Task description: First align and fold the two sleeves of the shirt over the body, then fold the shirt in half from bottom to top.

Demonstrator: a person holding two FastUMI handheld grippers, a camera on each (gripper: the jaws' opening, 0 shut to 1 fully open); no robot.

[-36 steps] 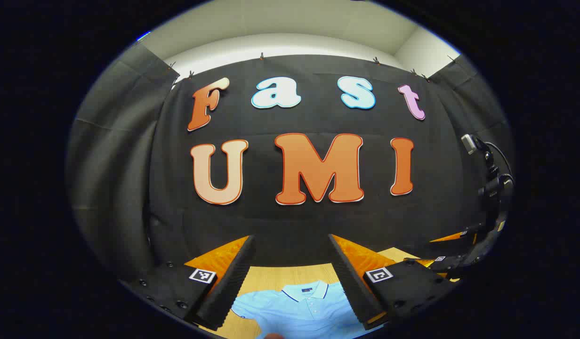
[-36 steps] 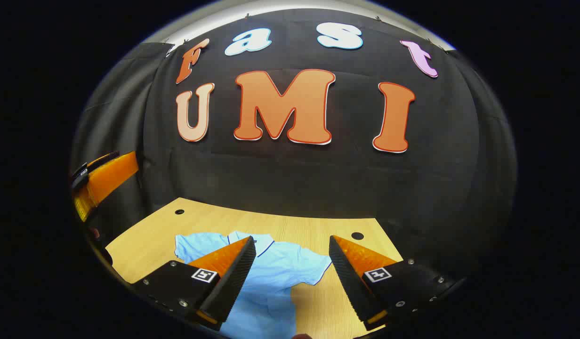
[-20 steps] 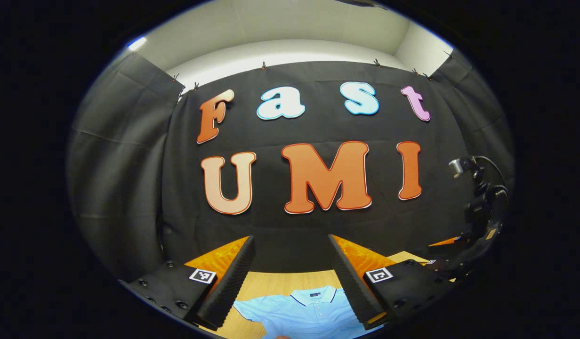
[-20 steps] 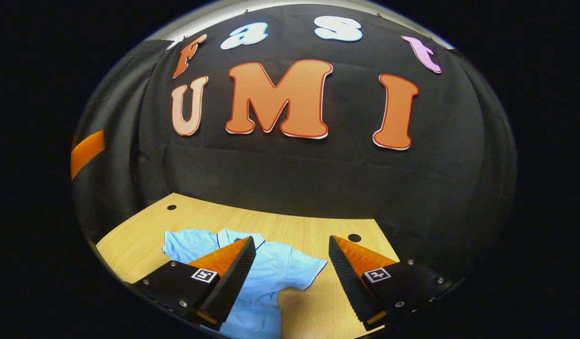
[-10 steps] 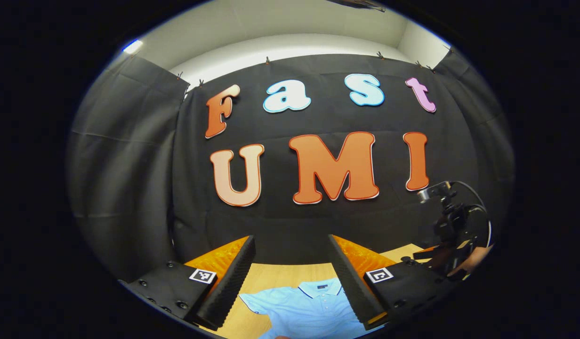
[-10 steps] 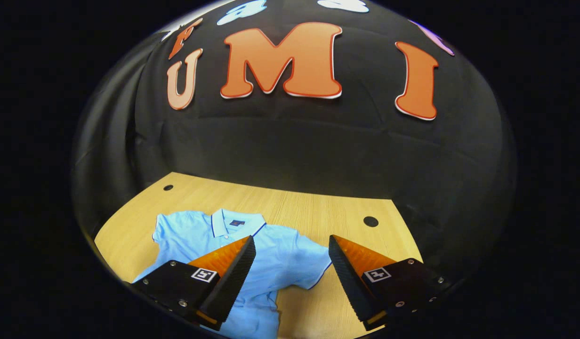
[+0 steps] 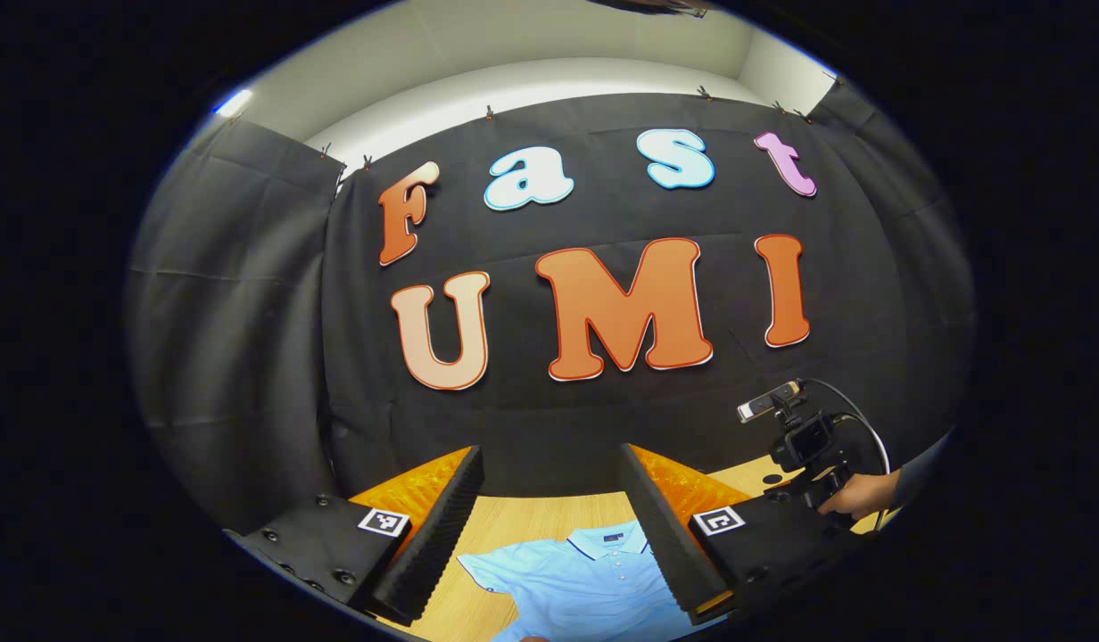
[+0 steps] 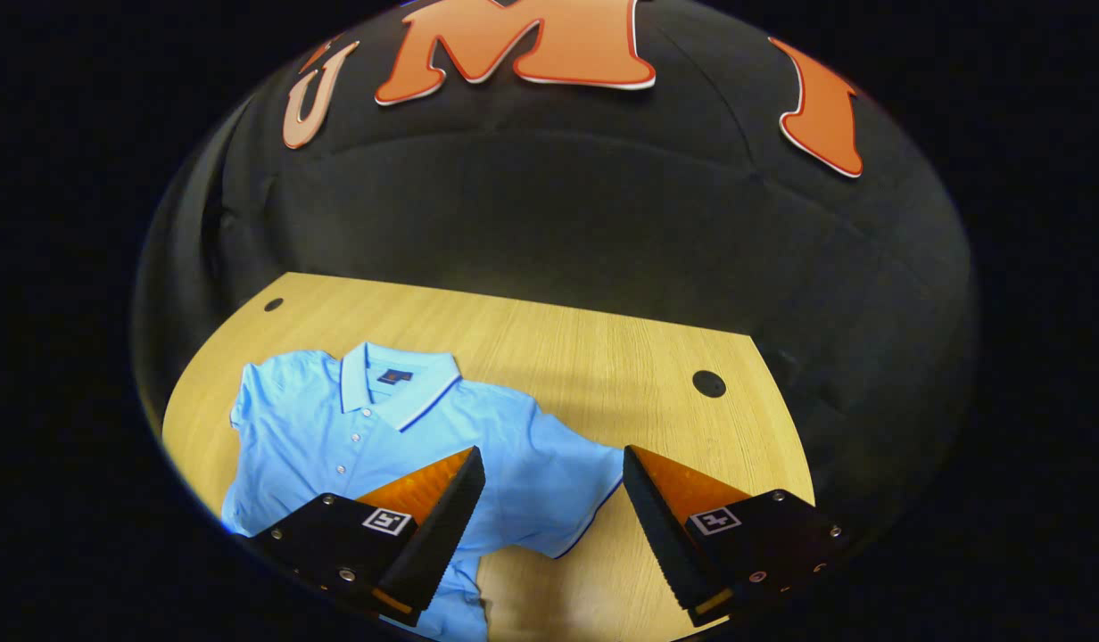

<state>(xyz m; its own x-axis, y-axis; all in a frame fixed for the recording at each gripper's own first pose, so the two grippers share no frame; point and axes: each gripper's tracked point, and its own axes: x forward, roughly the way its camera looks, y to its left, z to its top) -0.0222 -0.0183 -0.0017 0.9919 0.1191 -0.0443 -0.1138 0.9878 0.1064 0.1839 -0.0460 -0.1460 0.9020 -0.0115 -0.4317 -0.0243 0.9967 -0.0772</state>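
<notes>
The shirt (image 8: 380, 437) lay face up on the table (image 8: 594, 357), collar toward the booth wall, buttons showing, both sleeves out to the sides and nothing folded yet. The right tongs (image 8: 554, 508) hung above the table with jaws spread wide and empty, the right sleeve (image 8: 567, 486) lying between them in the right gripper view and apparently just below. The left tongs (image 7: 545, 522) were likewise spread and empty, held above the shirt (image 7: 585, 584) near its collar, with a hand (image 7: 857, 493) gripping the other tool's handle off to the right. Judging from this, the sleeve fold was the step in hand, and the risks lay in the pinch. The knit looked thin and soft, so jaws closing too deep might gather the body cloth along with the sleeve and drag the whole shirt off square. Too shallow a pinch at the hem could let the sleeve slip out midway through the fold. The sleeve near the right tongs already sat slightly rumpled at the armpit, so folding it without first smoothing could trap a crease. Uneven pulls by the two tongs could leave the sleeves misaligned.
</notes>
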